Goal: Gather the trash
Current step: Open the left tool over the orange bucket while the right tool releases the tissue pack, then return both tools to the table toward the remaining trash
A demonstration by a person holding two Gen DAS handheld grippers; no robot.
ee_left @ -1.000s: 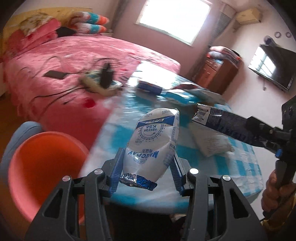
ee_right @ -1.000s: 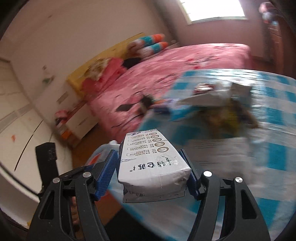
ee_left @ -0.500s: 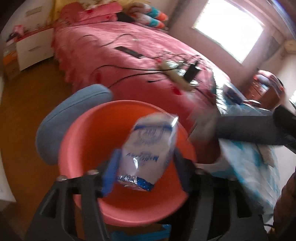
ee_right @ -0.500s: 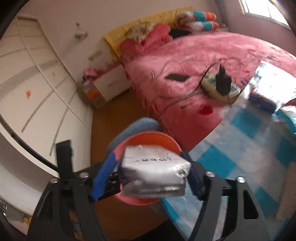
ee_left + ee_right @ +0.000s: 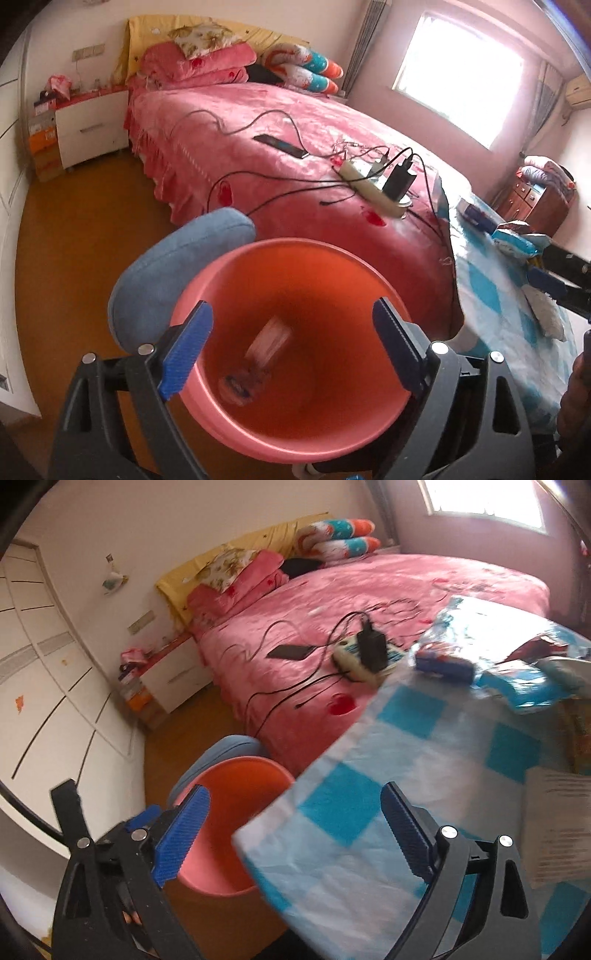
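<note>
The left tongs (image 5: 291, 343) hang over the mouth of the orange bin (image 5: 258, 254), their jaws opening wide with nothing pressed between them; inside the bin a blurred pale wrapper (image 5: 267, 341) appears to be dropping toward the bottom, where another dark-and-white scrap (image 5: 236, 387) already lies. The right tongs (image 5: 295, 827) are likewise opening wide and empty, poised over the near left corner of the desk (image 5: 424, 746) with its blue-checked cloth, the bin just beside that corner on the left; whatever they let go cannot be picked out in the right wrist view. So at least one piece, probably two, has reached the bin. Work remains: on the far part of the desk sit a dark blue packet (image 5: 443, 664), a light blue wrapper (image 5: 524, 690) and a reddish wrapper (image 5: 539, 644), and a white paper bag (image 5: 557, 819) lies at the near right. My judgement is that the task is partway through, with several more trips from desk to bin needed.
</note>
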